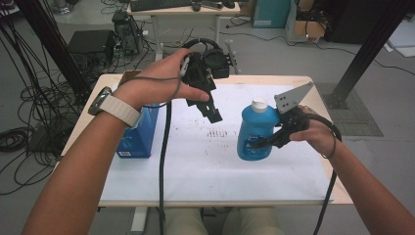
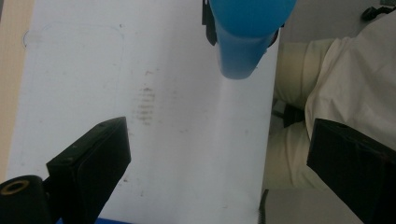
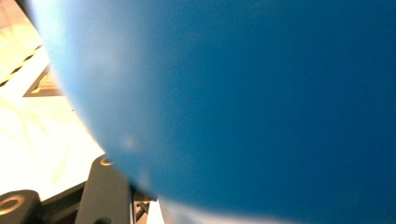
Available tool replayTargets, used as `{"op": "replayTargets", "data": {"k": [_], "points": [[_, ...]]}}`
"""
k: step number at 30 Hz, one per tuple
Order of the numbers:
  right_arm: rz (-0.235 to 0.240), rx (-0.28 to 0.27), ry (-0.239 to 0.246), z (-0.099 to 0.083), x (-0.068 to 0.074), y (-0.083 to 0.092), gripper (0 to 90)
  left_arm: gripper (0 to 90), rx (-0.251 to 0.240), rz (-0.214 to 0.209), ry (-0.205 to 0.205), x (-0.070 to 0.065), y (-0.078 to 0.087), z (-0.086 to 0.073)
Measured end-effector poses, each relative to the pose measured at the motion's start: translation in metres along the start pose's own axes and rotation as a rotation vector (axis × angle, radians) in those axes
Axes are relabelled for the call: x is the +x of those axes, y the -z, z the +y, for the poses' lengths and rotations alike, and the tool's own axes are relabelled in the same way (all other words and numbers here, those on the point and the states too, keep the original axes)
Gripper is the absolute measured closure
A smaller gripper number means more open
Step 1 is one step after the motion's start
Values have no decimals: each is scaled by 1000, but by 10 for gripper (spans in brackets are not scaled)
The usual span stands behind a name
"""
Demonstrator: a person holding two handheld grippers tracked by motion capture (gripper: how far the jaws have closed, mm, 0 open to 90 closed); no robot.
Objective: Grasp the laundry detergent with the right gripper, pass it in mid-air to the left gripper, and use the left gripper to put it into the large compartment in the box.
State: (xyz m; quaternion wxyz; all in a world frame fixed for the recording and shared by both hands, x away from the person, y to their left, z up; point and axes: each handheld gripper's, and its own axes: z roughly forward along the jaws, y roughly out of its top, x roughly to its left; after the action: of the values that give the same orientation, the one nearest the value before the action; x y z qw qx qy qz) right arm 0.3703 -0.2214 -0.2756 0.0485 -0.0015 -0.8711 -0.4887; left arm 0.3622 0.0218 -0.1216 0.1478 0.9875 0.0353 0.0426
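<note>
High view: right gripper [image 1: 268, 142] pinches the blue bottle [image 1: 254, 133] low on its body, held off the counter [image 1: 195, 171], right of the blue box [image 1: 138, 134].
Left gripper [image 1: 213, 115]: jaws spread, empty, raised between box and bottle.
Risk: I judge the low, one-sided pinch may let the smooth bottle tip or slip.
Bottle look: glossy blue plastic, white cap [image 1: 259, 104], label facing front, upright.

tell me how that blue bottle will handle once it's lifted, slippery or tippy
The blue bottle looks smooth and glossy, so it could slip some in the right hand-held gripper, which clamps it low on the body. It is tall with a white cap well above the grip, so it may tilt. Its walls are probably stiff plastic, holding shape.
</note>
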Motion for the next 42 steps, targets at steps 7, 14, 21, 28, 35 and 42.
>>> {"op": "replayTargets", "data": {"k": [7,14,21,28,35,42], "points": [[6,19,5,5,0,-12,427,63,0,-9,-15,-3,-3,2],[22,45,12,9,-1,-27,427,63,4,-23,-23,-6,-6,3],[32,55,1,10,0,-41,428,53,3,-27,-20,-10,-10,3],[23,57,0,13,0,-48,428,41,9,-36,-18,-12,-14,5],[21,55,2,17,-2,-51,428,42,7,-38,-29,-14,-19,10],[29,57,14,19,-1,-53,428,41,10,-41,-22,-14,-22,13]]}}
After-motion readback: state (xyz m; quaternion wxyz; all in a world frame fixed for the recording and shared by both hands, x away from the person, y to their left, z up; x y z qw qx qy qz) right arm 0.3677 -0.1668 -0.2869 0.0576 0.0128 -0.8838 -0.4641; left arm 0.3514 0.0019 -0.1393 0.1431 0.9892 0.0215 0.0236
